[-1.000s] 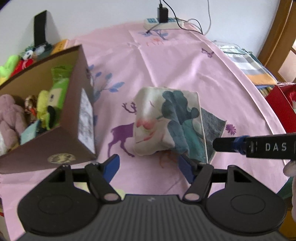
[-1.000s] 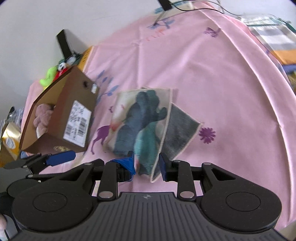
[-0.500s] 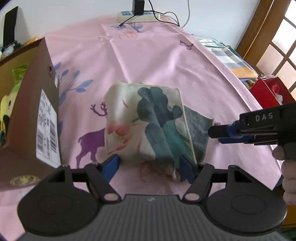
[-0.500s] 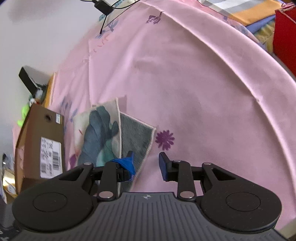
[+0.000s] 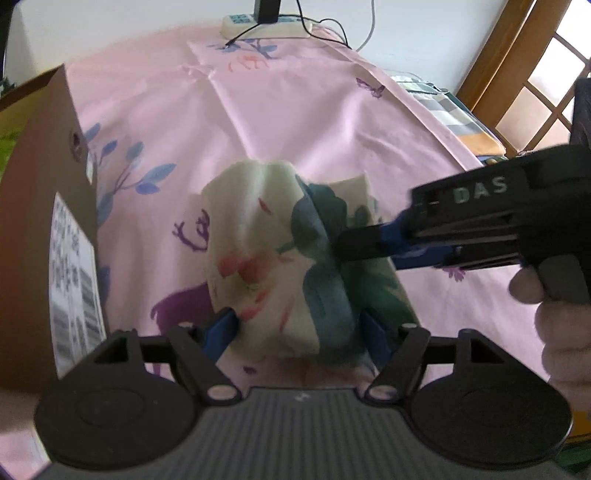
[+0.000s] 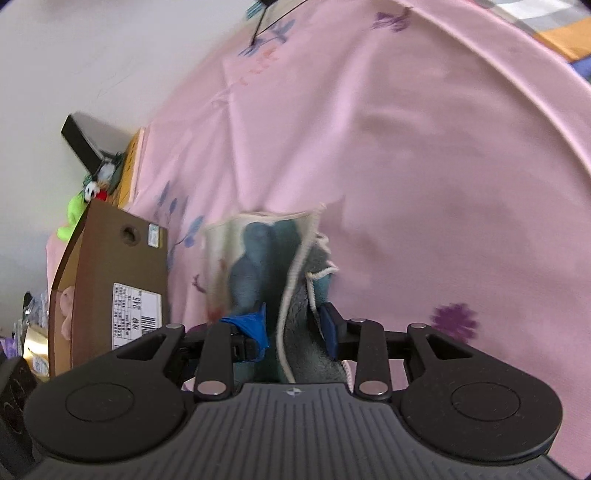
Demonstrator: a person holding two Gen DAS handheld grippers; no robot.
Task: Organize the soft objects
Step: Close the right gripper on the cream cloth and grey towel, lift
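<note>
In the left wrist view, a folded towel, cream with pink flowers and a dark teal leaf print, sat bunched up in the middle of the frame on a pink tablecloth printed with purple deer and blue leaves. The left gripper stood wide at the bottom centre, its blue-padded fingers on either side of the towel's near end, and its jaws were opening; whether the pads still pressed the cloth could not be told through the blur. The right gripper reached in from the right edge of that frame, its black tip against the towel's teal side, with a person's hand on its handle at the lower right. In the right wrist view, the right gripper was at a narrow setting with its jaws opening, and the towel's grey, cord-edged fold lay between the fingers at the lower centre. A brown cardboard box with a white barcode label stood just beside the towel at the left of that frame, a pink plush toy showing inside it. A white power strip lay at the top centre of the left wrist view.
</note>
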